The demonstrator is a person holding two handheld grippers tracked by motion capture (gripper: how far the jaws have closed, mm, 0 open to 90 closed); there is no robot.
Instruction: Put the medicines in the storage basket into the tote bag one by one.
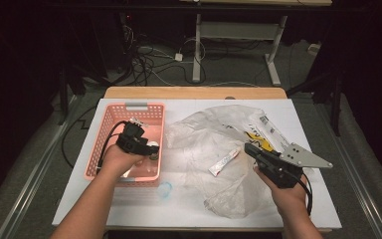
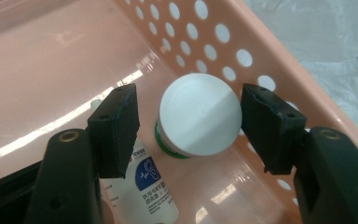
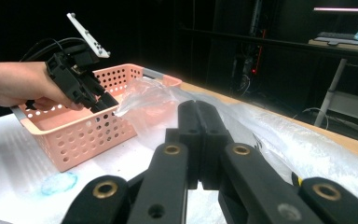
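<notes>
High view: my left gripper (image 1: pixel 146 144) hangs inside the pink basket (image 1: pixel 110 117), over its right half, at about nine o'clock from the crumpled clear plastic bag (image 1: pixel 219 149). A white tube (image 1: pixel 224 162) lies on the bag at ten o'clock from my right gripper (image 1: pixel 252 150). A small blue cap (image 1: pixel 164 189) sits on the table at five o'clock from the basket.

Left gripper view: my jaws stand apart on either side of a white-capped jar (image 2: pixel 199 119) with a green band under its cap; they flank it but do not clamp it. The jar stands upright on the basket floor near the perforated wall. A white labelled bottle (image 2: pixel 144 179) lies at seven o'clock from it.

Right gripper view: my jaws are pressed together, holding nothing, above the bag. The left gripper (image 3: pixel 108 102) dips into the basket (image 3: pixel 88 130) at ten o'clock.

Progress, as I judge it: jar and bottle are already in the basket; the tube remains on the bag.
</notes>
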